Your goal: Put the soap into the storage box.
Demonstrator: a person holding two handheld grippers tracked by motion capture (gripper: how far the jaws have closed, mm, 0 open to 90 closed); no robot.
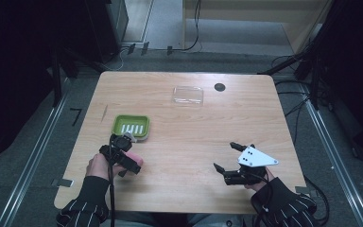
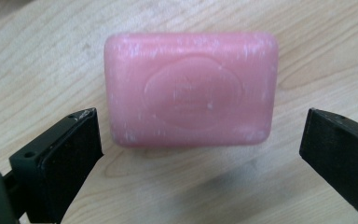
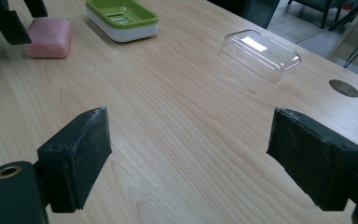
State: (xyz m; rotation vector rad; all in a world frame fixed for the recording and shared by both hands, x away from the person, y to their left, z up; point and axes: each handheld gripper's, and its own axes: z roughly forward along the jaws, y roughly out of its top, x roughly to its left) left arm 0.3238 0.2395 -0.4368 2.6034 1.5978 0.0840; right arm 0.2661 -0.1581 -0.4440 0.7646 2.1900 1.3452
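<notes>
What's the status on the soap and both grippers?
Left gripper open, jaws straddling the soap, not gripping. Right gripper open, idle over bare table. Dish beside the soap; nothing between.

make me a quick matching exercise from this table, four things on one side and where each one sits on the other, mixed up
Things:
1. pink soap
2. green soap dish
3. clear lid
4. right gripper

Places:
a. far side of the table, near a round dark hole
b. between the left gripper's open jaws
c. open over bare wood, near right
d. just beyond the left gripper

Pairs: 1-b, 2-d, 3-a, 4-c
</notes>
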